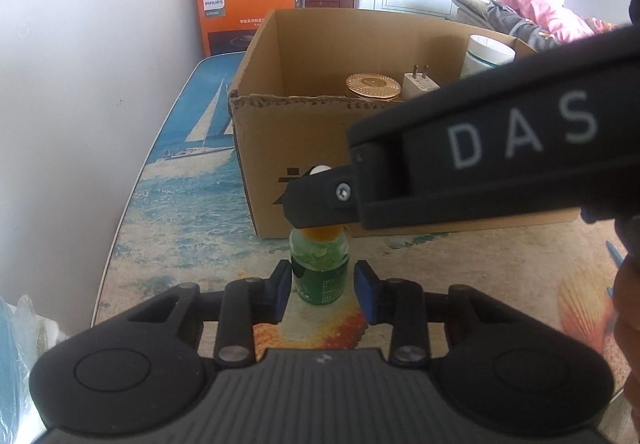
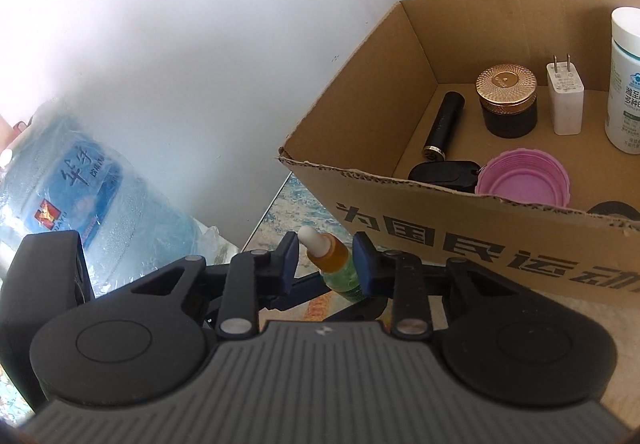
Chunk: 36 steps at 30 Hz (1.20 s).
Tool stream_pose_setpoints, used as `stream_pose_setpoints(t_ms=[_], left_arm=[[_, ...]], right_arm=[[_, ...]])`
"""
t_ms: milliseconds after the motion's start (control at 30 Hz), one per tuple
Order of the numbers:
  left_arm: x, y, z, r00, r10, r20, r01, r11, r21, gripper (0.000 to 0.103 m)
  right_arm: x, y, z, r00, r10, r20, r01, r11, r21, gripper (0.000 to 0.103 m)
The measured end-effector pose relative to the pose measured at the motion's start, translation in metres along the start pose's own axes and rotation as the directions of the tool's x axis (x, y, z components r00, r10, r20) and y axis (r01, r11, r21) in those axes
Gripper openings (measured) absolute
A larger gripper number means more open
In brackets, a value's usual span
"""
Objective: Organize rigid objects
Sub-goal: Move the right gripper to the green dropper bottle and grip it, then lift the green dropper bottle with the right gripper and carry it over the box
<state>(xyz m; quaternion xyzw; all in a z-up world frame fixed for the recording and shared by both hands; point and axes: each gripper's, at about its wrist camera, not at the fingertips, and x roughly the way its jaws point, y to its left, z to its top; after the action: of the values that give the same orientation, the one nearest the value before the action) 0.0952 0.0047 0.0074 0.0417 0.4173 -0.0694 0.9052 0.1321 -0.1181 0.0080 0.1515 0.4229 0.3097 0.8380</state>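
The small green dropper bottle [image 1: 320, 270] stands upright on the table [image 1: 168, 212], just in front of the near wall of the open cardboard box [image 1: 276, 148], toward that wall's left corner, its long axis vertical with the orange collar and white bulb on top. Both grippers are on it at different heights. The left gripper [image 1: 322, 292] has the labelled body between its blue pads [image 1: 282, 294]; the left pad looks to touch the glass, while a thin gap shows at the right one, so I cannot tell if the grip is firm. The right gripper [image 2: 325, 264] reaches in from above and to the right, straddling the neck: its right pad lies against the collar and shoulder, its left pad stands clear of the white bulb, so those jaws are narrow but not clamped. The bottle lies dead ahead of both jaws. The box opening lies beyond and above it, so the coming move likely calls for a lift over the torn near rim.
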Motion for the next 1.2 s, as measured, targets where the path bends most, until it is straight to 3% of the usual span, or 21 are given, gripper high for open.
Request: stream_pose_setpoints(t_ms=[367, 967, 1200], left_arm=[[0.0, -0.006, 0.001, 0.999, -0.033, 0.001, 0.033, 0.999, -0.005, 0.032], [-0.009, -0.072, 0.0, 0.99, -0.142, -0.016, 0.143, 0.982, 0.12, 0.032], [-0.004, -0.084, -0.003, 0.987, -0.161, -0.014, 0.161, 0.975, 0.15, 0.032]], right_arm=[[-0.009, -0.005, -0.001, 1.0, -0.02, 0.003, 0.02, 1.0, 0.017, 0.023], [-0.079, -0.047, -0.027, 0.994, -0.095, 0.047, 0.089, 0.989, 0.122, 0.023], [-0.088, -0.055, -0.033, 0.991, -0.126, 0.05, 0.12, 0.988, 0.099, 0.025]])
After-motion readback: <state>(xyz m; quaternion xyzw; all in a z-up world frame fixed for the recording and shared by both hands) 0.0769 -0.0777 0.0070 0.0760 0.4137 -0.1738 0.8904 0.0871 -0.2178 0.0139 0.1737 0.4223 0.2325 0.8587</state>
